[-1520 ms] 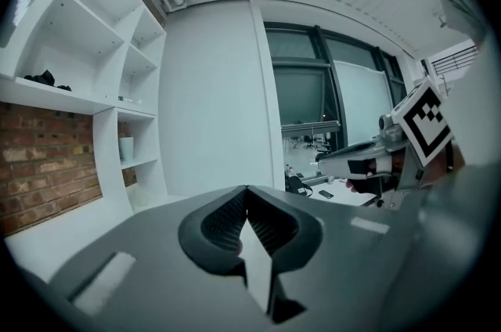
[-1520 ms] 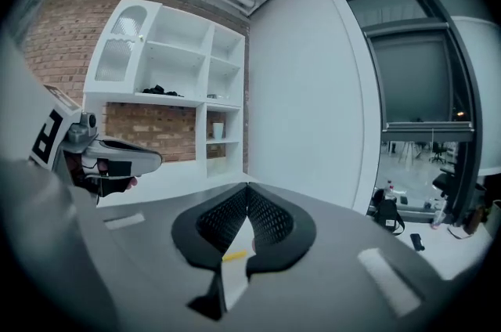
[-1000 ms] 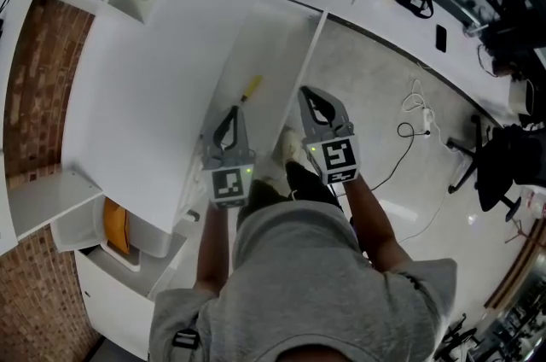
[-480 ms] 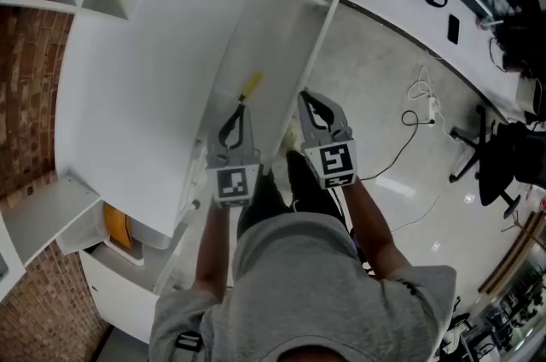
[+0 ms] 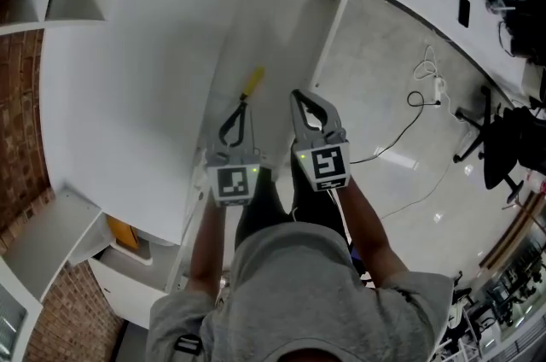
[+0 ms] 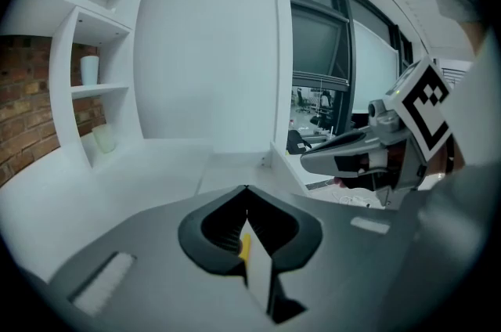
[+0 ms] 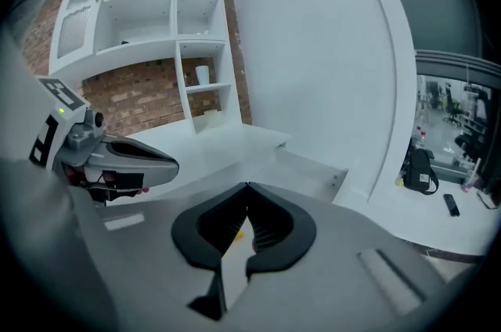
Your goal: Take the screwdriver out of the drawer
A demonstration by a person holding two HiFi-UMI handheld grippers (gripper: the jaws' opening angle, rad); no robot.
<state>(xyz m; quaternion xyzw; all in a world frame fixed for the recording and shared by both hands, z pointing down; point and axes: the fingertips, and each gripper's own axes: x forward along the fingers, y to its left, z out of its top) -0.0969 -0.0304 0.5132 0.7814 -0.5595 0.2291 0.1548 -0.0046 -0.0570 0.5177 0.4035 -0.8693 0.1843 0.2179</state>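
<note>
Since the screwdriver (image 5: 252,83) lies in the open drawer (image 5: 286,27) just ahead of my left claw (image 5: 241,107), its long axis running away from me, yellow handle farthest, left sits nearer than the right claw (image 5: 300,98). Both claws are closed tight, holding nothing.

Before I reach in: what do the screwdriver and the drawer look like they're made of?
Screwdriver: the handle looks like plastic, given its uniform bright yellow. The shaft is thin and dark, probably metal, though too small to be sure.
Drawer: smooth matt white panels with straight edges, likely painted or laminated board. Coated metal can't be ruled out.
</note>
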